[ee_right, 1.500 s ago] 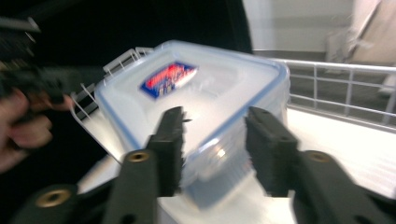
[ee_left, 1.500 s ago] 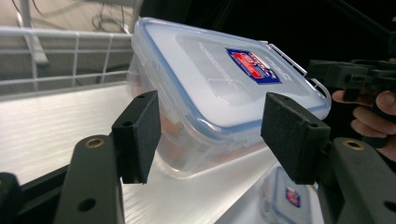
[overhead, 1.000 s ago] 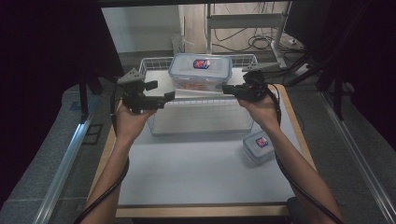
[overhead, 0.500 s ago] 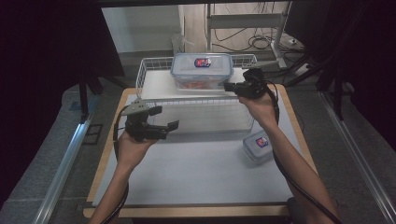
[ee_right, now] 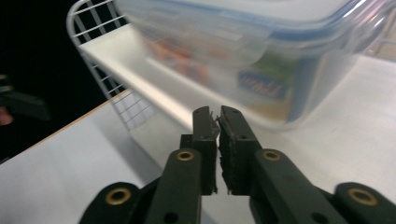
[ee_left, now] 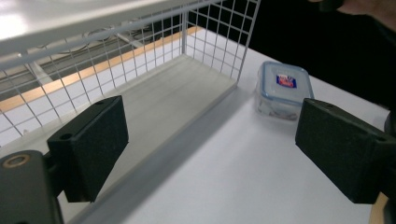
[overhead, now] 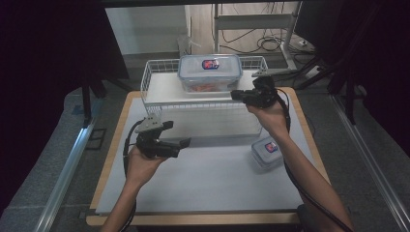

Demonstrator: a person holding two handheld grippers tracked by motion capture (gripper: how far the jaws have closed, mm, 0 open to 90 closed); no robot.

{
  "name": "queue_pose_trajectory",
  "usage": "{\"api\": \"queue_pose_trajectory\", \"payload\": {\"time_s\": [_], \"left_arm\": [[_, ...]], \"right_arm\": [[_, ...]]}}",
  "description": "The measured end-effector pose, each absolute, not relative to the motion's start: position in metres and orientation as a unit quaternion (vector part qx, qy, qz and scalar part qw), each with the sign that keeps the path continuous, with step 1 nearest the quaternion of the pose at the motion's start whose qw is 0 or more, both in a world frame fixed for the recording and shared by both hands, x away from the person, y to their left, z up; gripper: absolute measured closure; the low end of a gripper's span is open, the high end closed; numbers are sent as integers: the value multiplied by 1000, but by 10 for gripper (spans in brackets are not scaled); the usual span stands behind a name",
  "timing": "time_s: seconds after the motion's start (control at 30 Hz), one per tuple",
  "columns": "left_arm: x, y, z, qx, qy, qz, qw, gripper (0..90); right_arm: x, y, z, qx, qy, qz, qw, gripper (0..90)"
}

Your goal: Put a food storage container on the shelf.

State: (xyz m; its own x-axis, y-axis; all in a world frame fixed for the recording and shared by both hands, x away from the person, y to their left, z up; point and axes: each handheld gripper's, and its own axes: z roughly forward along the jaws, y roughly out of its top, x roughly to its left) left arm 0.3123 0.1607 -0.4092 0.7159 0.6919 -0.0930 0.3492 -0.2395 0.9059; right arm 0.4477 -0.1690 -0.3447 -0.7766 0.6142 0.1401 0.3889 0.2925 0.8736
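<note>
Small lidded container (overhead: 266, 151), near right: rigid, slick plastic, likely light; grip its sides. Left gripper (overhead: 183, 142) jaws apart; right gripper (overhead: 235, 95) jaws closed, empty.

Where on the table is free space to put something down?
Free: the white mat between the left gripper and the small clear lidded box. Crowded: the white wire rack, its top holding a large clear container.
</note>
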Motion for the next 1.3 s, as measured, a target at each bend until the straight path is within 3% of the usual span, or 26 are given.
{"api": "queue_pose_trajectory", "payload": {"time_s": [0.67,0.97,1.3], "left_arm": [[286,159,-449,785,351,155,487,57],[275,154,-465,795,350,180,462,52],[254,163,-485,787,368,195,456,51]], "right_arm": [[365,-190,-399,268,824,477,148,336],[354,-208,-424,287,817,478,145,226],[335,-216,-449,285,822,473,138,175]]}}
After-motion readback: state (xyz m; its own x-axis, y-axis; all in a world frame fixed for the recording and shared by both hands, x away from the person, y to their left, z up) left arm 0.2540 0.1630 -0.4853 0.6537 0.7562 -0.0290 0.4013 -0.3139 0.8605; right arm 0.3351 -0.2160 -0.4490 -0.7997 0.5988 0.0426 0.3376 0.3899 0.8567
